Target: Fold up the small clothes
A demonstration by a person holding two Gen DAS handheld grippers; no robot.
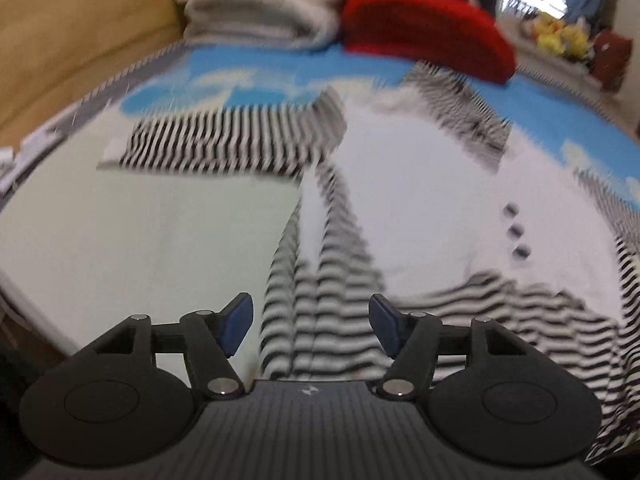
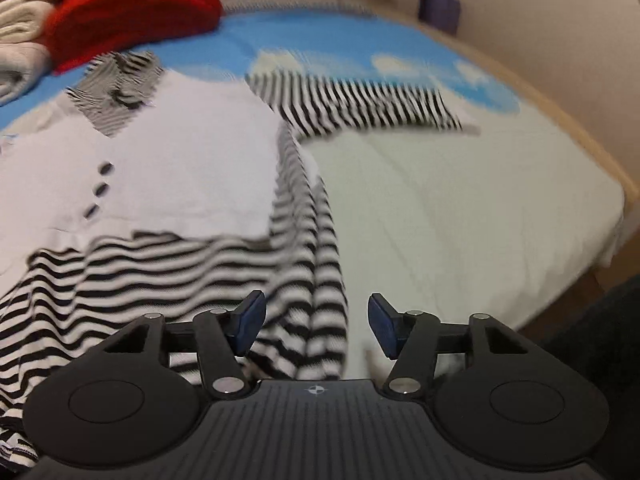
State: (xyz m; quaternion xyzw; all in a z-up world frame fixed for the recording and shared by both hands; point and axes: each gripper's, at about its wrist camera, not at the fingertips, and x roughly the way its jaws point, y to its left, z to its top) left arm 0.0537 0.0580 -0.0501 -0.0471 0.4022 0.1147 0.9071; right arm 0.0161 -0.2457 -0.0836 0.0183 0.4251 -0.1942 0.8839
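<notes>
Striped garment (image 1: 320,320) lies between left claw's (image 1: 311,322) jaws.

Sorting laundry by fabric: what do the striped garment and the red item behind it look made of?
Striped garment: soft matte knit, probably cotton jersey; it drapes in limp folds. Red item: thicker, fuzzy, perhaps fleece or a wool knit; blur leaves it open.

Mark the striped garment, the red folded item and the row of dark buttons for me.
striped garment (image 2: 168,260), right wrist view, striped lower panel.
red folded item (image 1: 428,28), left wrist view, top surface.
dark buttons (image 1: 516,230), left wrist view, middle button.
</notes>
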